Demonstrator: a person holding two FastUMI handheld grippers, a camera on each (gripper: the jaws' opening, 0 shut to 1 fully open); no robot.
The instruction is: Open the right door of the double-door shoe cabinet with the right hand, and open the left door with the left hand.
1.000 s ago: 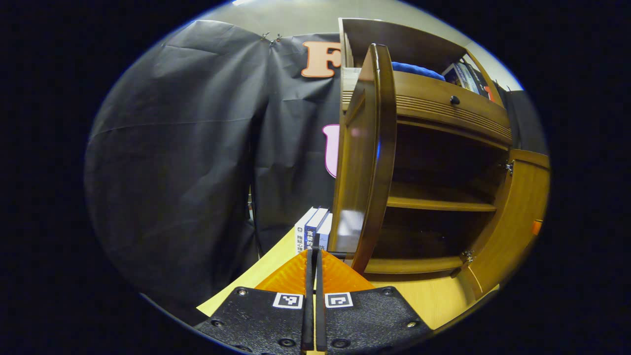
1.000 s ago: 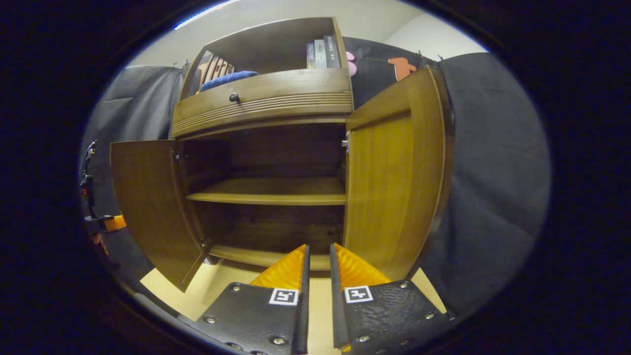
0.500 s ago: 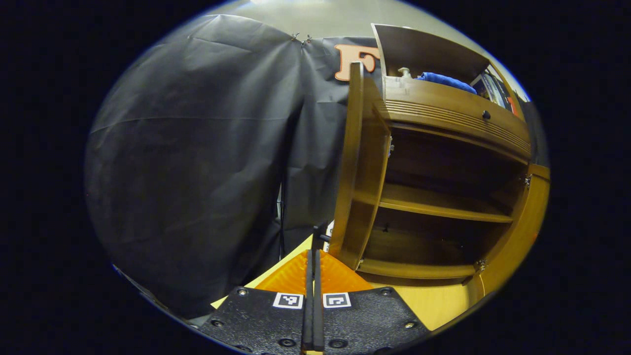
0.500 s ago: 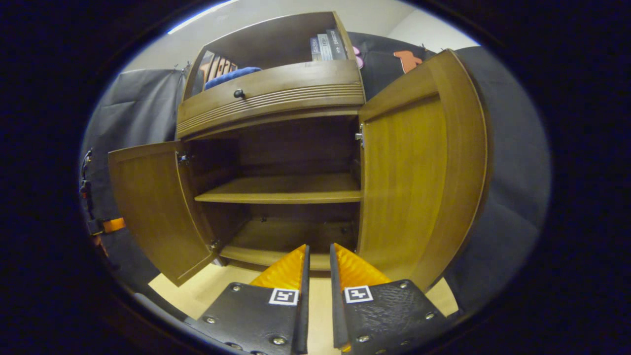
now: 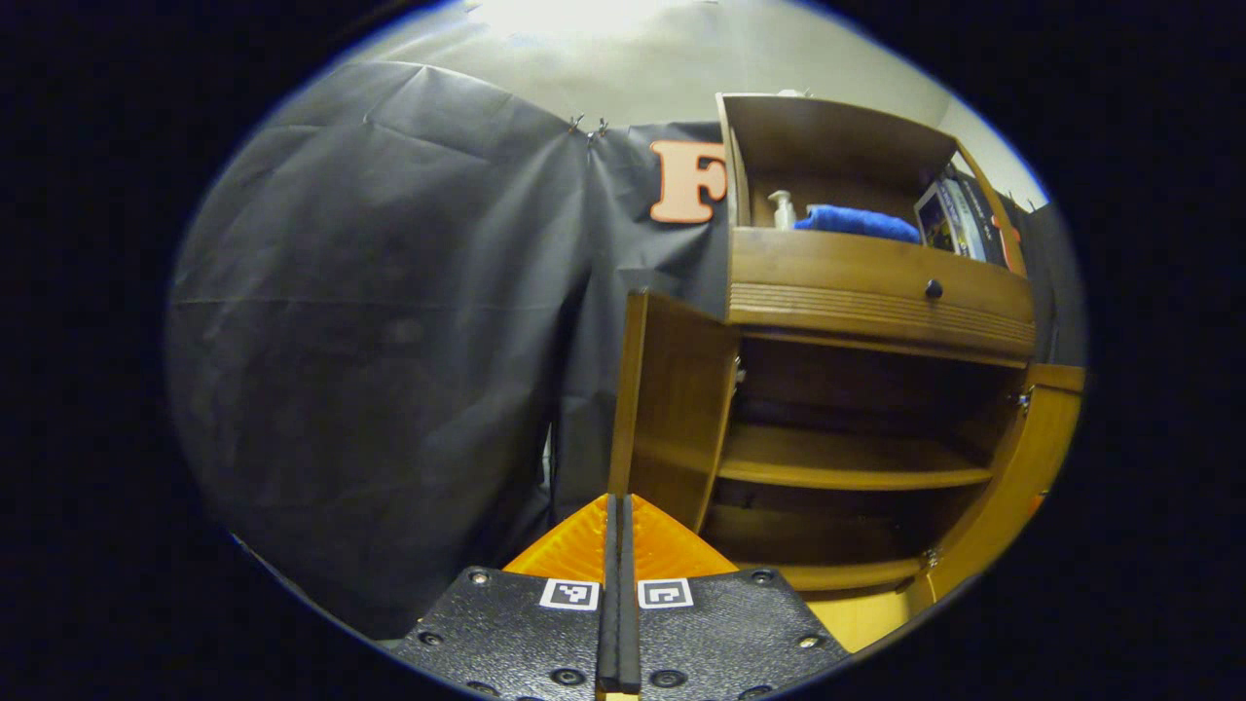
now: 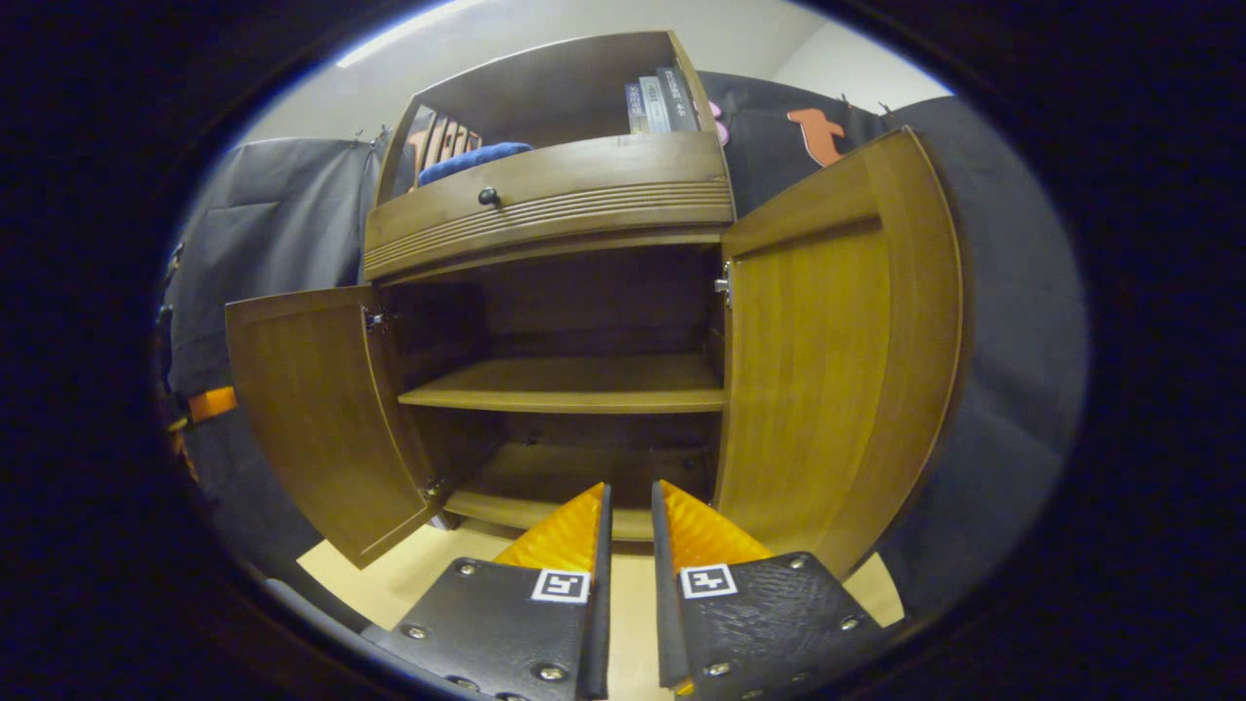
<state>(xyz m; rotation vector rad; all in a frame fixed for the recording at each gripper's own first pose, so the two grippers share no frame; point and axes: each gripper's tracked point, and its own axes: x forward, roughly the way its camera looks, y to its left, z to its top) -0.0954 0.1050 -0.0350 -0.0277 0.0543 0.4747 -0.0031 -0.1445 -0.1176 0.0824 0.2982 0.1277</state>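
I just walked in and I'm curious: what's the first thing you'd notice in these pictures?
The big wooden shoe cabinet with both doors swung wide: the left door and the right door stand open, showing bare shelves inside. Up top, a blue cloth lies beside a small pump bottle and some books.

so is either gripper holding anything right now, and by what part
Nothing is held. The left gripper is shut on nothing, short of the left door. The right gripper is slightly open before the cabinet.
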